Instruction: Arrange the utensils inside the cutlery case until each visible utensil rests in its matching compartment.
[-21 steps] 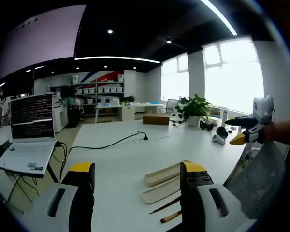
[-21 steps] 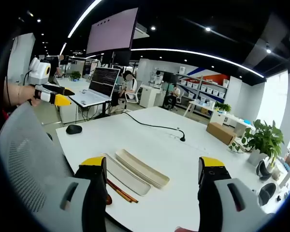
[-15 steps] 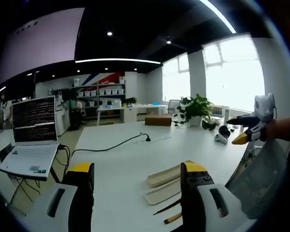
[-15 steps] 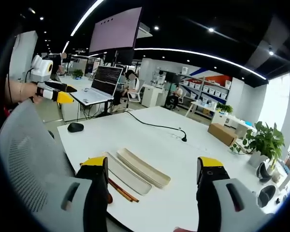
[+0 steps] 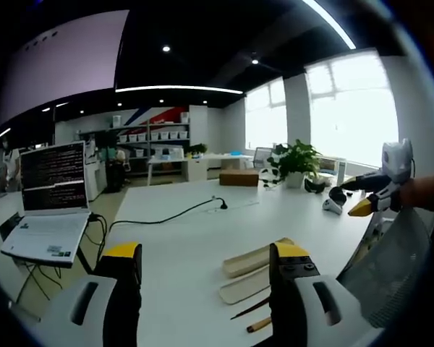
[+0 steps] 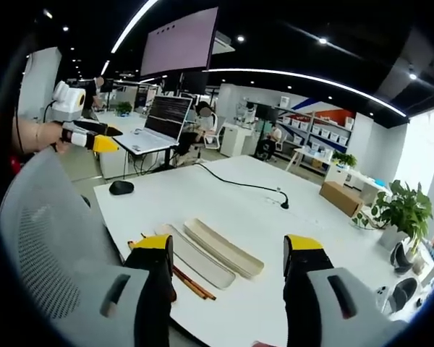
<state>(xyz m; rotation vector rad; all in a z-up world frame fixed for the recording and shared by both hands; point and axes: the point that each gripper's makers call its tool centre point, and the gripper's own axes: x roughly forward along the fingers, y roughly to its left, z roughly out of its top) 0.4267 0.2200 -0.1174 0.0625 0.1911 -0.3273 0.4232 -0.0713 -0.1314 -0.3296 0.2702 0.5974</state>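
The beige cutlery case lies in two long halves on the white table: tray (image 5: 254, 259) and lid (image 5: 243, 287), seen again as tray (image 6: 224, 248) and lid (image 6: 200, 258). Brown chopsticks (image 6: 193, 283) and a wooden handle lie beside them at the near table edge; the chopsticks (image 5: 250, 309) and a spoon handle (image 5: 259, 325) lie loose on the table. My left gripper (image 5: 206, 251) hangs open above the table, off to the case's side, holding nothing. My right gripper (image 6: 228, 244) is open over the case, also holding nothing. Each shows in the other's view, held up in a hand: right gripper (image 5: 353, 195), left gripper (image 6: 107, 137).
A grey mesh chair back (image 6: 50, 238) stands at the table's near edge. On the table are a black mouse (image 6: 121, 187), a black cable (image 6: 239, 185), a cardboard box (image 6: 343, 196) and a potted plant (image 6: 403, 210). An open laptop (image 5: 47, 195) sits on a side desk.
Both views have shifted slightly with the hands. The right gripper's jaws stand a little closer together. The case and utensils lie where they were.
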